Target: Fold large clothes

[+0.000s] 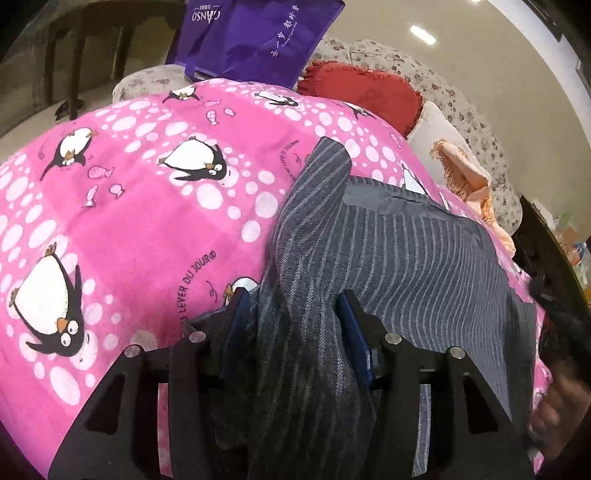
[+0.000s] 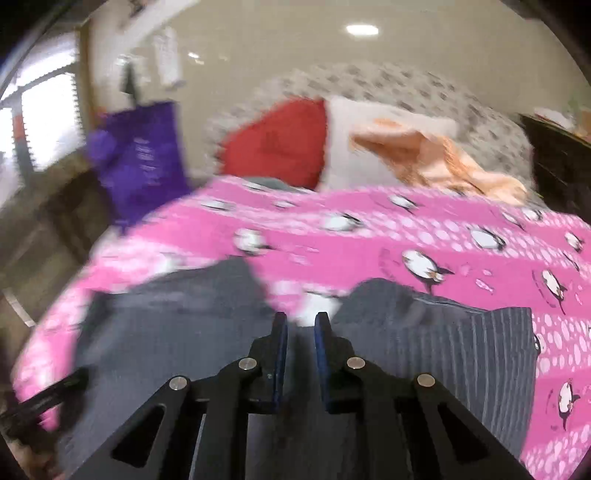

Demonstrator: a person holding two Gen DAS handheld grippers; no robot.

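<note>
A grey pinstriped garment (image 1: 399, 254) lies on a pink penguin-print blanket (image 1: 140, 206). My left gripper (image 1: 291, 306) is shut on a bunched fold of the garment, which hangs thick between the blue pads. In the right wrist view, which is motion-blurred, the garment (image 2: 465, 347) spreads under and around my right gripper (image 2: 300, 319). The right jaws stand a little apart with grey cloth between and below them; I cannot tell if they grip it. The blanket (image 2: 369, 236) shows beyond.
A purple bag (image 1: 255, 33) stands at the blanket's far edge. A red cushion (image 1: 365, 92), a white cushion (image 1: 432, 136) and a peach cloth (image 1: 469, 177) lie on a floral sofa (image 1: 461, 107). Dark furniture (image 1: 554, 258) is at the right.
</note>
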